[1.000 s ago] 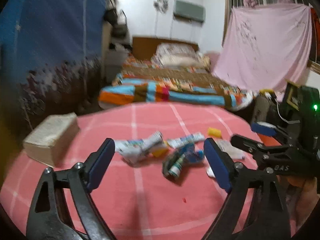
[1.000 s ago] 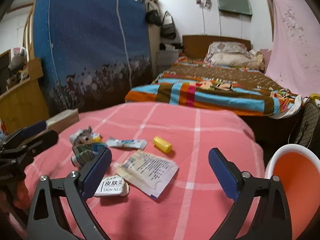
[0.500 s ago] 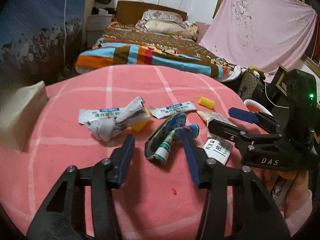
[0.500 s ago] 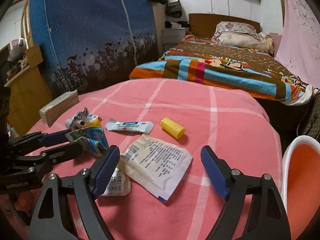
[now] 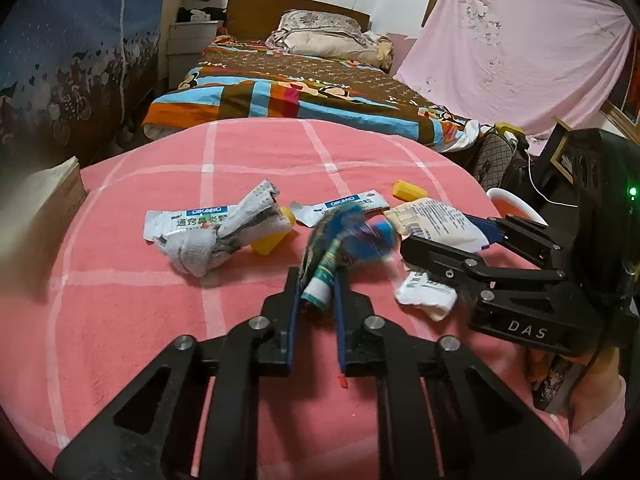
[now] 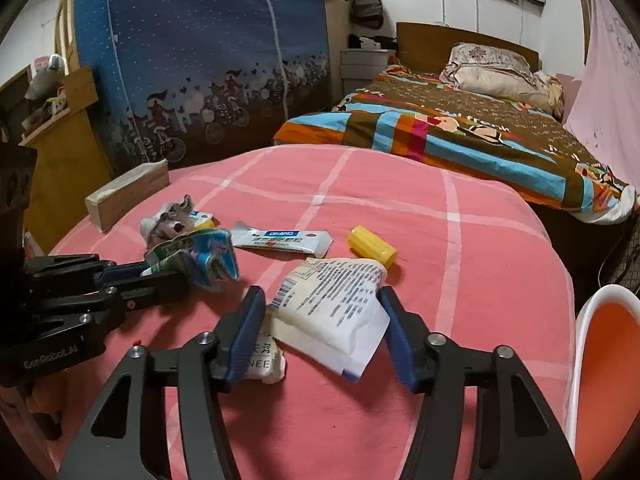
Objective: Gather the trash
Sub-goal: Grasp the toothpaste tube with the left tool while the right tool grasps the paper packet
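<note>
Left tool (image 5: 316, 280) now closed on crumpled wrapper (image 5: 340, 248); right tool (image 6: 322, 312) straddles pouch (image 6: 332, 304)

The blue wrapper (image 5: 352, 236) was blurred by motion. The white packet (image 6: 262, 362) lay half hidden under the printed sachet (image 6: 336, 308).

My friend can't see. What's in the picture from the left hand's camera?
The left gripper is shut on a crumpled blue and green wrapper over a round table with a pink cloth. More wrappers, a yellow cap and the right gripper are nearby; a bed stands behind.
</note>
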